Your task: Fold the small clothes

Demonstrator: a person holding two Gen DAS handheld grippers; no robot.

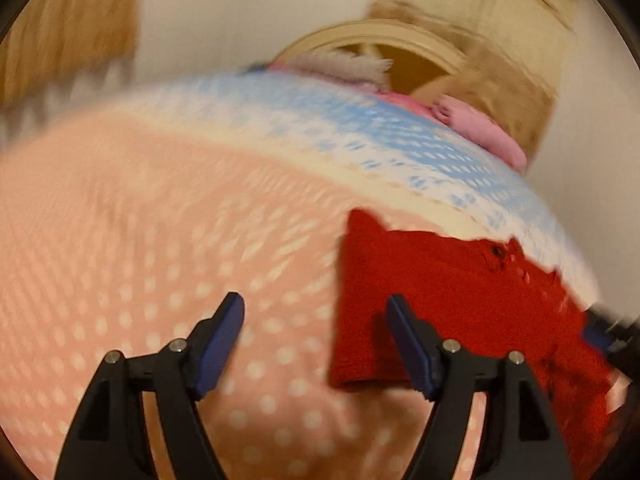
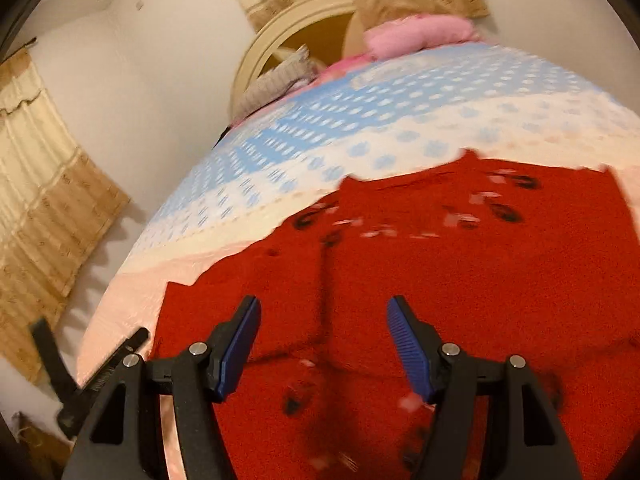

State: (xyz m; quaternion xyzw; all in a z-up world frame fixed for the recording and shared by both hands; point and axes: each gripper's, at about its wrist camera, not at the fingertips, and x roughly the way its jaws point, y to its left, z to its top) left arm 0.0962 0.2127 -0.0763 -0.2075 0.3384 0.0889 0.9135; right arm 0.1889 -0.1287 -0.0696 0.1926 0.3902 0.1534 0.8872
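A red knitted garment (image 2: 440, 272) with small black and white motifs lies spread flat on a dotted bedspread (image 2: 280, 152). My right gripper (image 2: 323, 308) hovers over its near part, open, with nothing between the blue pads. In the left wrist view the same red garment (image 1: 460, 300) lies to the right. My left gripper (image 1: 315, 308) is open over the pink bedspread (image 1: 140, 220); its right finger (image 1: 408, 340) overlaps the garment's left edge. Neither gripper holds anything. Both views are motion-blurred.
At the bed's far end lie a pink garment (image 1: 480, 132) and a grey knit piece (image 1: 344, 64), in front of a round cream frame (image 1: 372, 36). Beige curtains (image 2: 48, 200) hang left of the bed. A black tool body (image 2: 104, 368) shows at the bed's left edge.
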